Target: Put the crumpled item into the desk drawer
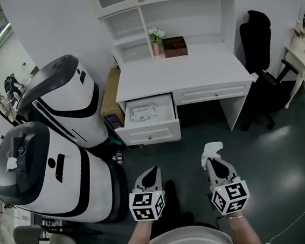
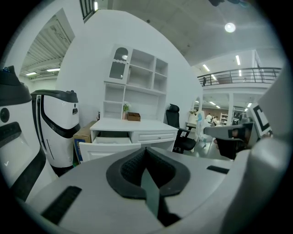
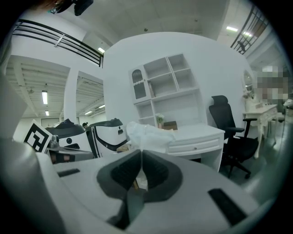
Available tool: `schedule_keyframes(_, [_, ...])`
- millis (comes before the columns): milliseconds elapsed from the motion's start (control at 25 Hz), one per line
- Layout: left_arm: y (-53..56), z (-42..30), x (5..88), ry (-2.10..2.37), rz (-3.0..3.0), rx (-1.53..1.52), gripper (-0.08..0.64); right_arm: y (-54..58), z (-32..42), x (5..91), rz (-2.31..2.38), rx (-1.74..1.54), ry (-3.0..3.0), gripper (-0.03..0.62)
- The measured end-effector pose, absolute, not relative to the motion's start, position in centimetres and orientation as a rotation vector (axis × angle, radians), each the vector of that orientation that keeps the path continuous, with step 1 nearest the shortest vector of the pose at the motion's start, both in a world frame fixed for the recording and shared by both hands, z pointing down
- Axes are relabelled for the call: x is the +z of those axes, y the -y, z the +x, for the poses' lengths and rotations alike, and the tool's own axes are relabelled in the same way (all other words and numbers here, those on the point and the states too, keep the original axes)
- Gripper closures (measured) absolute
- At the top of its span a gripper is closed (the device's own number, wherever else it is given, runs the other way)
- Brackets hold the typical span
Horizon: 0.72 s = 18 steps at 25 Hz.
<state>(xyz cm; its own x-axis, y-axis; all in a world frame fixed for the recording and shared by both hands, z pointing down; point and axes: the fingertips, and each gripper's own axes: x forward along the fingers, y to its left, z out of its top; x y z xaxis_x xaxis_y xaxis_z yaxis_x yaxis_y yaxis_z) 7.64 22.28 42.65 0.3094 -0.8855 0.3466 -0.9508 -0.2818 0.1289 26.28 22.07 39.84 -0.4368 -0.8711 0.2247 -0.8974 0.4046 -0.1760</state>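
Note:
A crumpled white item [image 1: 212,150] [image 3: 145,135] sticks out of my right gripper [image 1: 214,164] [image 3: 141,153], whose jaws are shut on it above the dark floor. My left gripper [image 1: 153,173] [image 2: 146,153] hangs beside it, shut with nothing between its jaws. Ahead stands the white desk [image 1: 180,77] [image 2: 132,124] [image 3: 197,132]. Its left drawer [image 1: 148,125] [image 2: 106,147] is pulled out, and a flat packet [image 1: 143,113] lies inside. The right drawer [image 1: 211,93] is closed.
Two big white-and-black machines [image 1: 58,104] [image 1: 50,178] stand left of the desk, with a cardboard box [image 1: 111,96] between them and the desk. A black office chair [image 1: 259,53] [image 3: 229,132] sits to the right. A small plant [image 1: 156,37] and a brown box [image 1: 175,46] rest on the desk.

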Motion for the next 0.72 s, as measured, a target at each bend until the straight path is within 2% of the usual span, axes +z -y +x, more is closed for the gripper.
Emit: schedule_keyframes(720, [-6.5,2.7,44.3,1.617,2.249,0.280,0.568,-7.0,21.5,39.9,1.634,0.404,2.518,0.577])
